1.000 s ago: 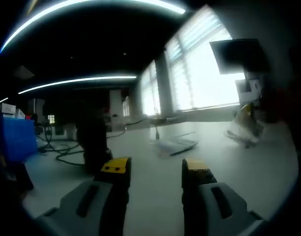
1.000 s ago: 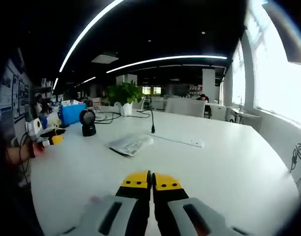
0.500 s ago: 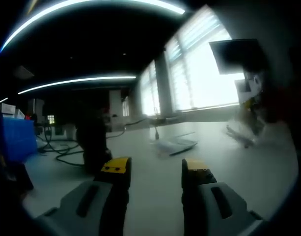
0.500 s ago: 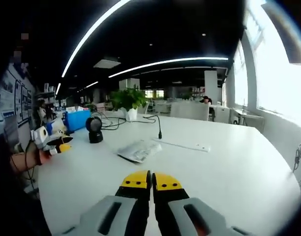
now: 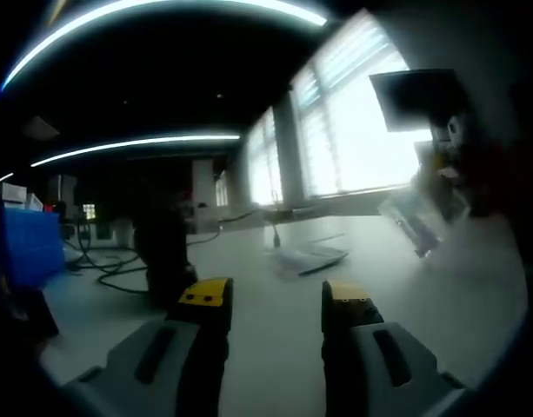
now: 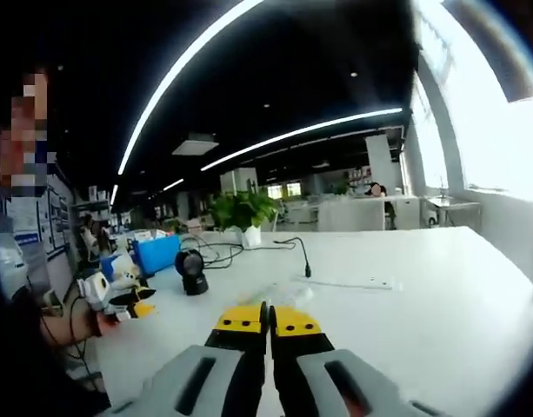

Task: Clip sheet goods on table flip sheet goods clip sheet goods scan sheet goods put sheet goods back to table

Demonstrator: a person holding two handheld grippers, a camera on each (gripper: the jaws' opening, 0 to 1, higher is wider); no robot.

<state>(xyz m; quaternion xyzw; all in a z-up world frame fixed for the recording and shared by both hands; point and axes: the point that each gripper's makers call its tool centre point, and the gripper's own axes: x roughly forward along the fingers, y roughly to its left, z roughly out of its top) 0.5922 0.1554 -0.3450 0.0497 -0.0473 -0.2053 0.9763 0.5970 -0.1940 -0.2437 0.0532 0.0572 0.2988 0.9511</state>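
Two handheld grippers work above a broad white table (image 6: 440,304) in an open-plan office. In the left gripper view, the left gripper (image 5: 276,300) rides low over the tabletop with its yellow-tipped jaws standing well apart and nothing between them. Ahead of it, toward the table's far edge, lies a flat pack of sheet goods (image 5: 305,256) beside a thin gooseneck microphone (image 5: 276,233); a dark barcode scanner (image 5: 164,252) stands near the left side of the tabletop, with loose black cables (image 5: 109,265) trailing behind it and a blue box (image 5: 27,243) at the far left.

At the right edge of that view the right gripper (image 5: 442,161) appears blurred — it holds a clear, pale sheet pack (image 5: 414,217) lifted off the tabletop and tilted.

In the right gripper view, the right gripper's (image 6: 268,320) jaws are pressed together; what they pinch is hidden at the tips, though a pale sliver shows just beyond them. Farther on stand the barcode scanner (image 6: 194,271), the microphone (image 6: 306,263) and a long flat strip (image 6: 349,282) lying on the table — a potted plant (image 6: 240,213) sits at the far edge. The left gripper (image 6: 118,295) enters from the left, held in a person's hand (image 6: 99,321).
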